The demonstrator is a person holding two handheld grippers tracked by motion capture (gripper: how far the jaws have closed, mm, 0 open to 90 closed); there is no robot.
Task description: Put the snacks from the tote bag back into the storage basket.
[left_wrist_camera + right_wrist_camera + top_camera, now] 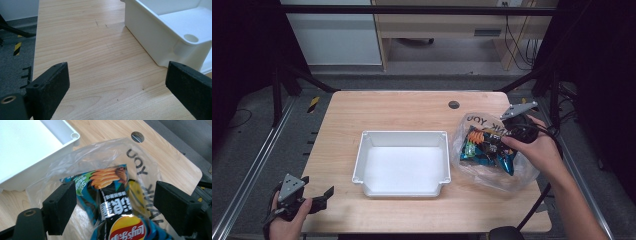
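Note:
A clear plastic bag (507,175) printed with black letters lies on the right of the wooden table (402,110). Inside it is a blue and black crisp packet (486,149). My right gripper (500,137) hovers over the bag's far right side, held by a hand. In the right gripper view its jaws stand open on either side of the crisp packet (112,195), with the plastic bag (100,157) beneath; my right gripper (115,207) holds nothing. My left gripper (318,188) is open at the table's near left corner, and in its own view my left gripper (117,87) is over bare wood.
An empty white tray (362,165) sits mid-table, left of the bag; its corner (155,37) shows in the left gripper view and its rim (72,137) in the right gripper view. A round cable hole (454,105) lies near the far edge. Metal frame rails flank the table.

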